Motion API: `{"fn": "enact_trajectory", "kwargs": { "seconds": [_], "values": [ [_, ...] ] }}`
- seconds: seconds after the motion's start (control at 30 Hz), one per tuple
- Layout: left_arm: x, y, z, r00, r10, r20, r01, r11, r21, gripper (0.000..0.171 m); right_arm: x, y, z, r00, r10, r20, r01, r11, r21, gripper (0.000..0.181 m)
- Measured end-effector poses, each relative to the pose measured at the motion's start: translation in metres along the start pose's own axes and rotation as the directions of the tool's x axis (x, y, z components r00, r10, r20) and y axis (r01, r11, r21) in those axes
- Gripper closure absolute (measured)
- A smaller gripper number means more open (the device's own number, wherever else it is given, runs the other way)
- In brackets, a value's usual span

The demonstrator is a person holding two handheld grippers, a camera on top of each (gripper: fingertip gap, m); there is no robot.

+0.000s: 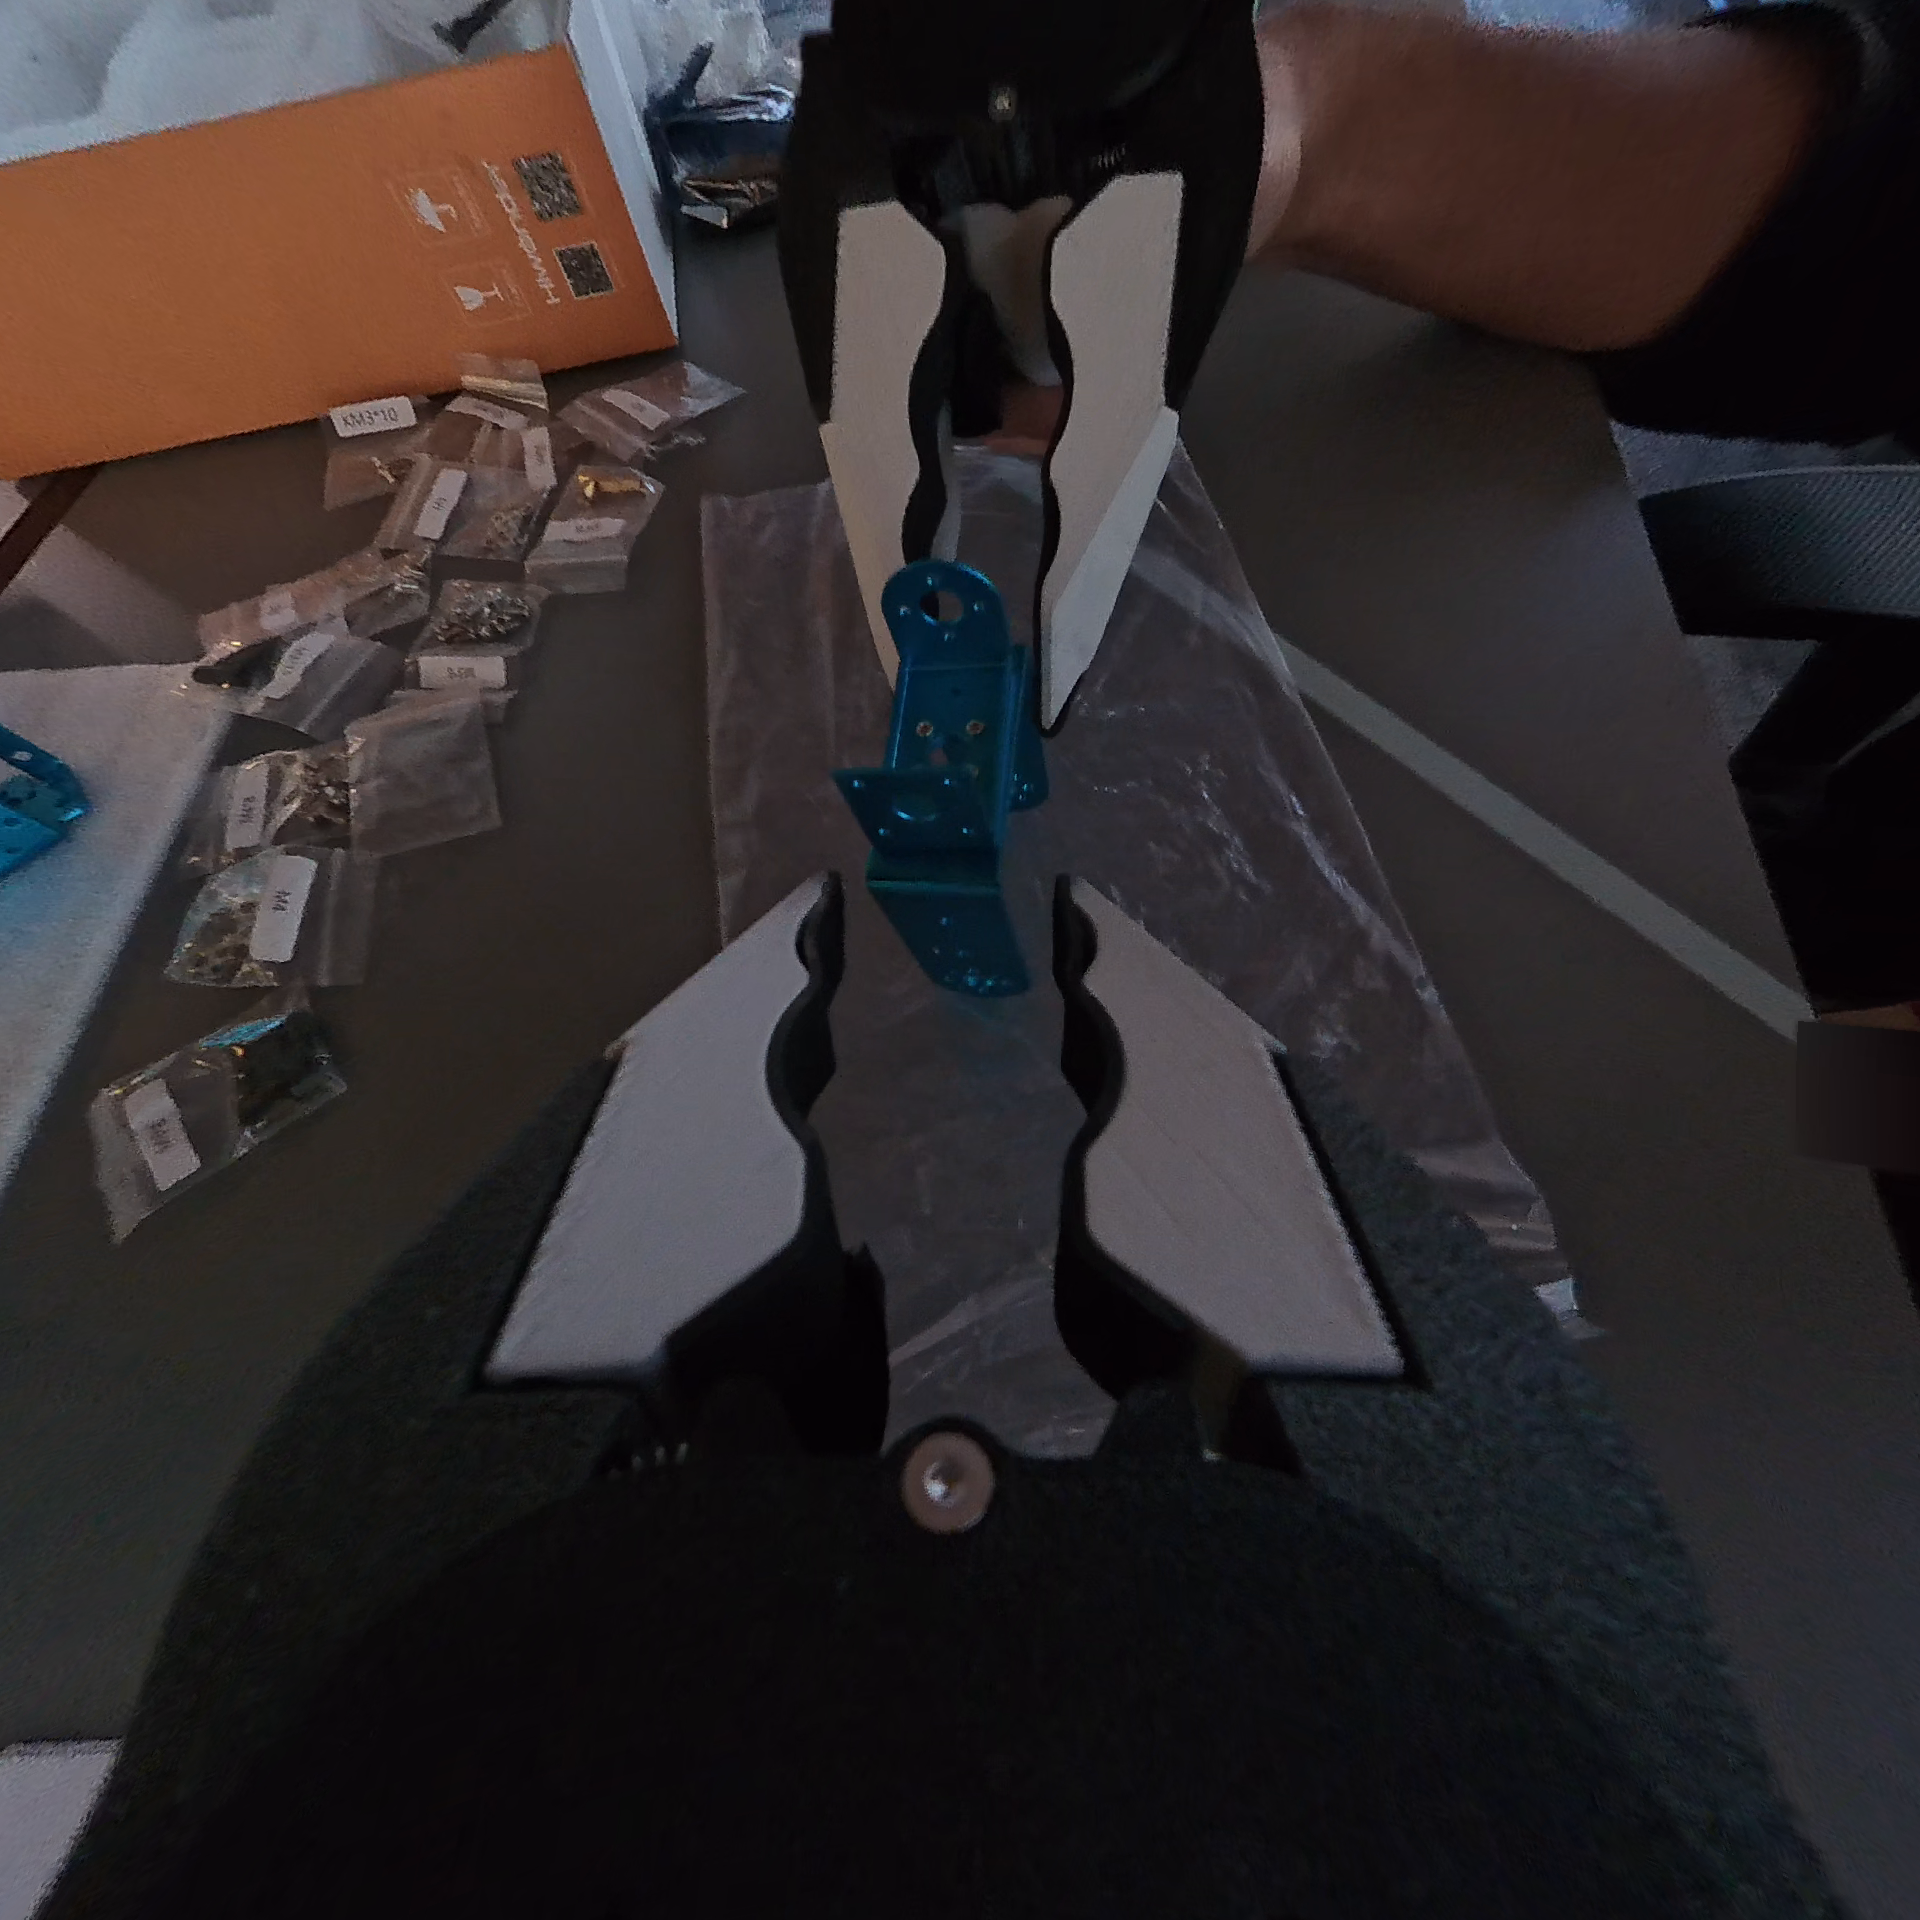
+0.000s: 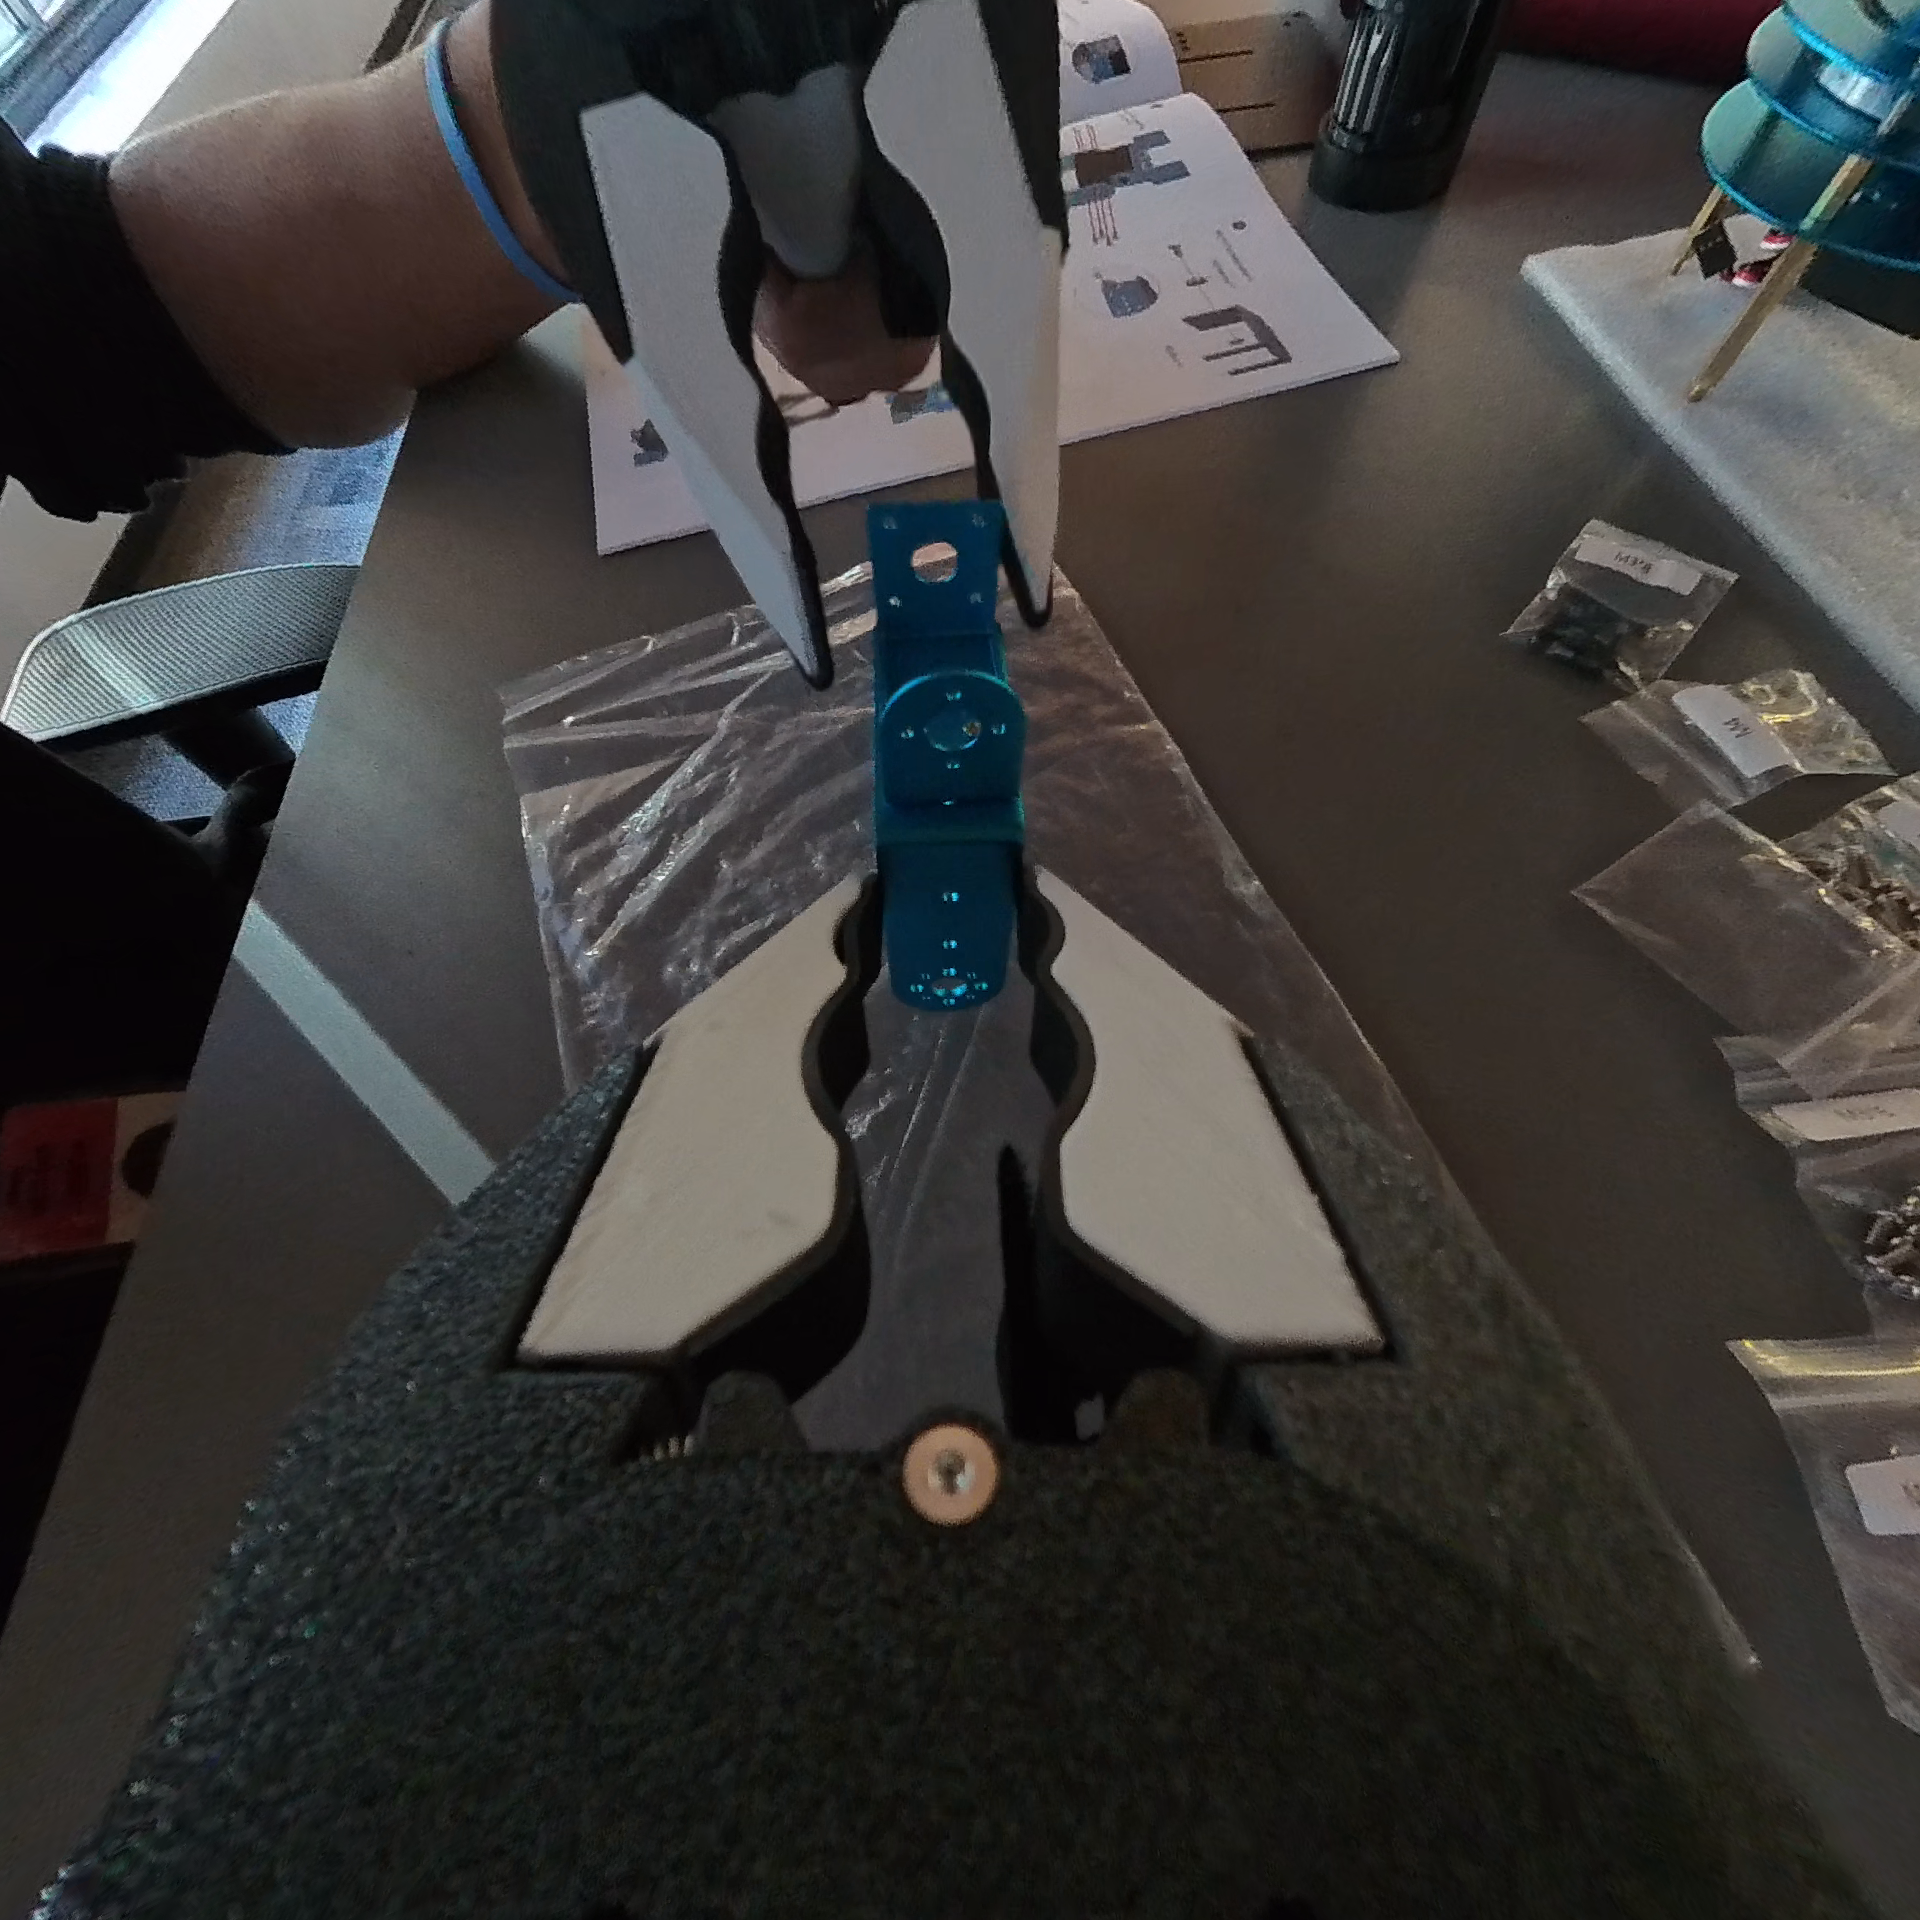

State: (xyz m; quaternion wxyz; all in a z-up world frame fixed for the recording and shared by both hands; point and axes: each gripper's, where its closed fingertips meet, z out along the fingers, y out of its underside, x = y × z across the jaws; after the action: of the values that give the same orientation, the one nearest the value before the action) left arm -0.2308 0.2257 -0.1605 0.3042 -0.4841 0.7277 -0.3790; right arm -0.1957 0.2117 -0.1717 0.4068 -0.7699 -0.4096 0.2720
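A blue metal bracket assembly [image 1: 940,821] of several joined pieces with holes sits between both grippers, over a clear plastic bag [image 1: 1195,831] on the dark table. My right gripper [image 2: 945,883] is shut on the bracket's near end [image 2: 945,935]. In the left wrist view it [image 1: 977,696] comes in from the top. My left gripper [image 1: 945,883] is open, its fingertips either side of the bracket's other end with a gap on each side. In the right wrist view it [image 2: 928,646] flanks the bracket's far plate. The bag also shows there [image 2: 675,748].
Several small bags of hardware [image 1: 343,790] lie left of the bag, also in the right wrist view [image 2: 1766,883]. An orange box [image 1: 291,239] stands behind them. Instruction sheets [image 2: 1195,260], a black cylinder [image 2: 1392,104] and a blue tiered model [image 2: 1829,135] on foam are nearby. A chair [image 2: 177,644] is beside the table. The gap from one gripper's tips to the other's is roughly 5 cm.
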Motion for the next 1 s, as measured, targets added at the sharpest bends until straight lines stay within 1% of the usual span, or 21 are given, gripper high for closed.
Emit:
{"fn": "enact_trajectory", "kwargs": {
  "seconds": [0.2, 0.43, 0.5, 0.53, 0.67, 0.83, 0.93, 1.0],
  "values": [
    [-0.001, -0.007, 0.000, 0.999, -0.033, -0.015, 0.033, 0.999, 0.028, 0.131, 0.001, 0.001, -0.001, 1.000, 0.011, -0.002, -0.011, 1.000, -0.007, 0.155],
    [-0.004, 0.004, 0.013, 0.999, -0.045, -0.021, 0.044, 0.999, -0.023, 0.132, 0.004, 0.005, 0.000, 0.999, 0.042, 0.000, -0.042, 0.999, -0.018, 0.155],
    [-0.004, 0.006, 0.016, 0.998, -0.051, -0.028, 0.050, 0.998, -0.030, 0.135, 0.005, 0.005, 0.000, 0.999, 0.044, -0.003, -0.044, 0.999, -0.018, 0.154],
    [-0.004, 0.006, 0.017, 0.998, -0.053, -0.029, 0.052, 0.998, -0.029, 0.140, 0.005, 0.005, -0.001, 0.999, 0.043, -0.005, -0.043, 0.999, -0.019, 0.155],
    [-0.004, 0.007, 0.018, 0.997, -0.069, -0.032, 0.069, 0.997, -0.023, 0.143, 0.006, 0.005, -0.001, 0.999, 0.044, -0.012, -0.044, 0.999, -0.022, 0.154],
    [-0.005, 0.007, 0.016, 0.992, -0.130, -0.004, 0.130, 0.991, -0.024, 0.145, 0.016, 0.004, -0.002, 0.995, 0.039, -0.094, -0.042, 0.999, -0.028, 0.151],
    [-0.007, 0.008, 0.015, 0.978, -0.207, 0.037, 0.208, 0.978, -0.020, 0.145, 0.022, 0.003, -0.003, 0.986, 0.022, -0.166, -0.029, 0.999, -0.041, 0.151],
    [-0.008, 0.007, 0.015, 0.967, -0.250, 0.052, 0.251, 0.968, -0.008, 0.145, 0.023, 0.002, -0.002, 0.982, 0.015, -0.191, -0.024, 0.999, -0.045, 0.152]
  ]
}}
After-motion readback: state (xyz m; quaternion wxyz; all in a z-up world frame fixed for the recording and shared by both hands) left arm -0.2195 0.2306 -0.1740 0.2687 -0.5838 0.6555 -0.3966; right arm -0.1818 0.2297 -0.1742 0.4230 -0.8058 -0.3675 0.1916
